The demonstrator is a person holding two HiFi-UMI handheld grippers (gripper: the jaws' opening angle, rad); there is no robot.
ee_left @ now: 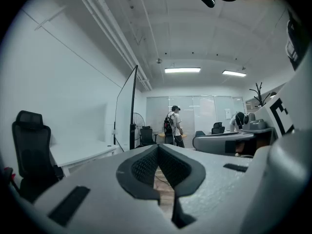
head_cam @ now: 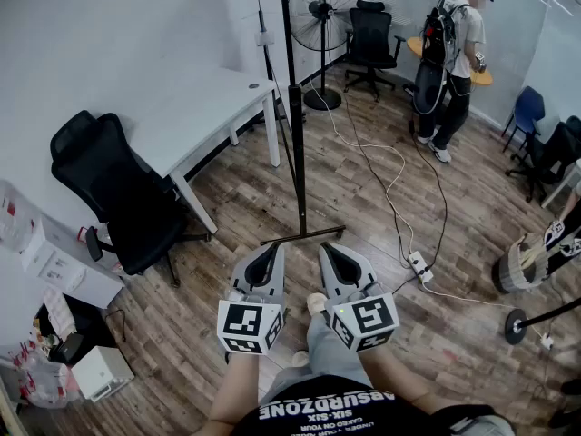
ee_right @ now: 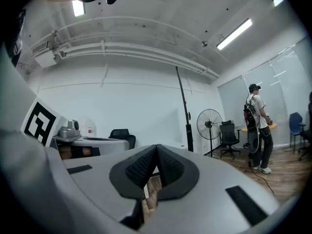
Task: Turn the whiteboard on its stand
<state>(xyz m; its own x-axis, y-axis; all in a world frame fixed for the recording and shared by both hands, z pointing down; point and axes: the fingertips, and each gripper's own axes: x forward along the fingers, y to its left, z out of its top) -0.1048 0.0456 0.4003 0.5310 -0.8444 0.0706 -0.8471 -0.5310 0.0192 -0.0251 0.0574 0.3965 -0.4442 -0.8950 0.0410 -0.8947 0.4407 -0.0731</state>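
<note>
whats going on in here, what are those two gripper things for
A person holds the left gripper and the right gripper side by side, level, both shut and empty. They face a whiteboard, seen edge-on, standing on its stand just ahead on the wooden floor. Neither gripper touches it, so turning it has not yet started. Another person stands at the far end, near a fan.

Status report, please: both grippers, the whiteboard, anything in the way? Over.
Left gripper shut, empty; right gripper shut, empty. Whiteboard edge-on ahead on its stand, untouched. Desk close beside it, power strip on floor at the other side.
</note>
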